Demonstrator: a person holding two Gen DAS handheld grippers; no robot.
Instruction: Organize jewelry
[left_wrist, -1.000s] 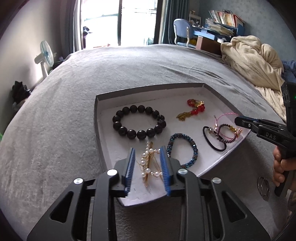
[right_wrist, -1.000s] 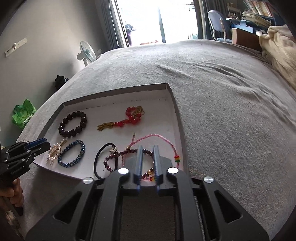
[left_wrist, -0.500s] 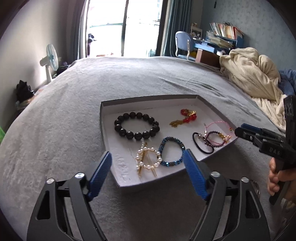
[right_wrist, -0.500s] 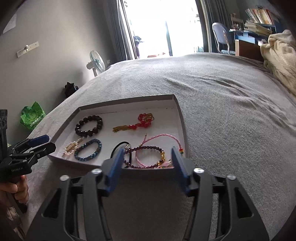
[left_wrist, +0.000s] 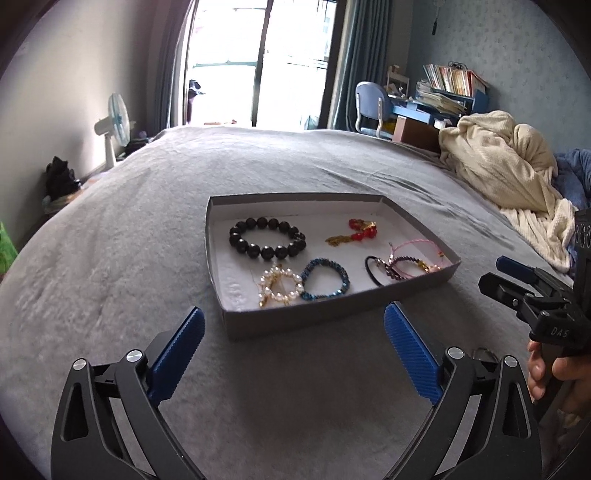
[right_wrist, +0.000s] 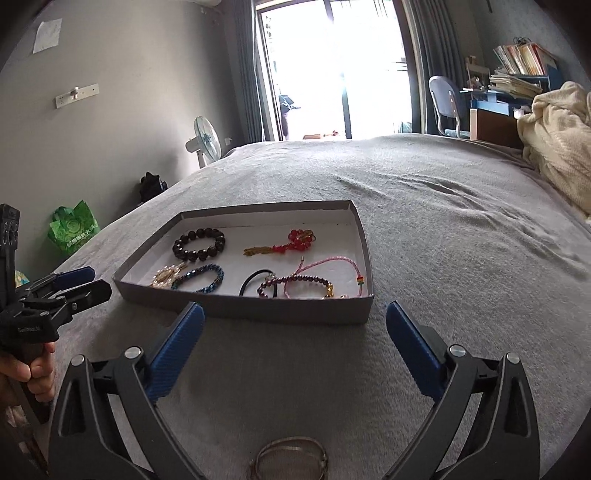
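On the grey bed (left_wrist: 110, 258), our left tool (left_wrist: 291, 345) and right tool (right_wrist: 293, 334) are opening, nothing between the jaws; bracelets lie spaced apart in the tray (left_wrist: 332, 314) for easy sorting, bangles (right_wrist: 290, 459) outside.

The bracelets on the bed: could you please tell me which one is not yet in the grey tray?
The silver bangle lies on the bedspread outside the grey tray; the black, pearl, blue, red, maroon and pink pieces all lie inside it.

Bare grey bedspread (left_wrist: 295, 387) before tray (left_wrist: 332, 317), low tray wall only obstacle
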